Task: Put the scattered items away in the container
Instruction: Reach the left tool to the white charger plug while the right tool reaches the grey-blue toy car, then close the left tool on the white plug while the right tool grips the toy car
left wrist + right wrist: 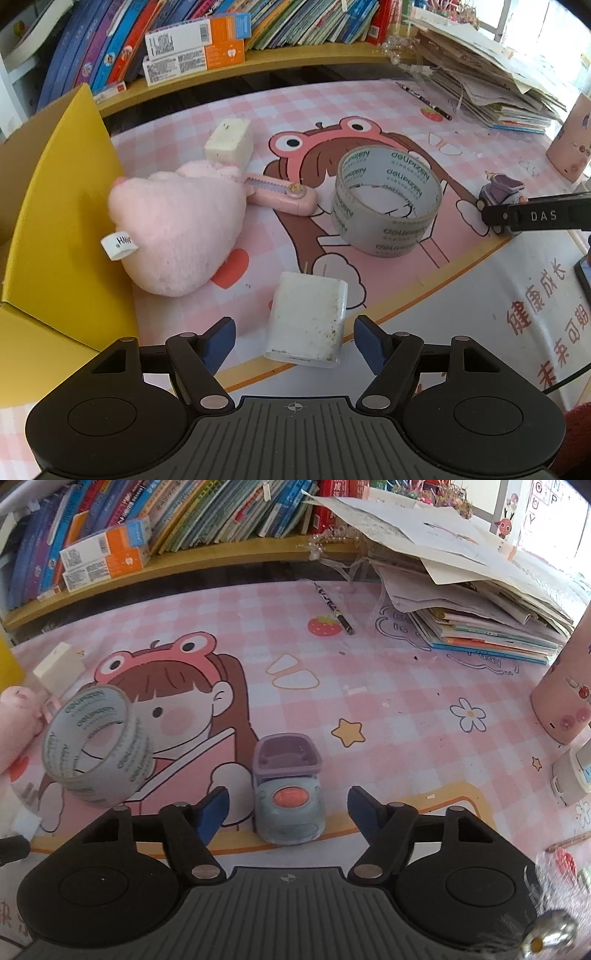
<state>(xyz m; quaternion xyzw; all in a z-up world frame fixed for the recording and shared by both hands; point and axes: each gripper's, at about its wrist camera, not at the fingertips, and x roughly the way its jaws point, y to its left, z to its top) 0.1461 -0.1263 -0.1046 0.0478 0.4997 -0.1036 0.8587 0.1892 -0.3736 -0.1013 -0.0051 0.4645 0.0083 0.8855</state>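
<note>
Your left gripper (294,341) stands part open around the white charger (306,320) at lower centre, pads not touching; it overhangs the tabletop (369,110) edge and could tip off. Your right gripper (288,814), equally unclamped, straddles the small toy (287,788); the yellow box (62,206) waits left.

The left gripper (294,341) stands open around a white charger (306,319) at the mat's near edge (461,264), pads clear of it. A pink plush toy (177,229) lies against the yellow box (62,206).
</note>
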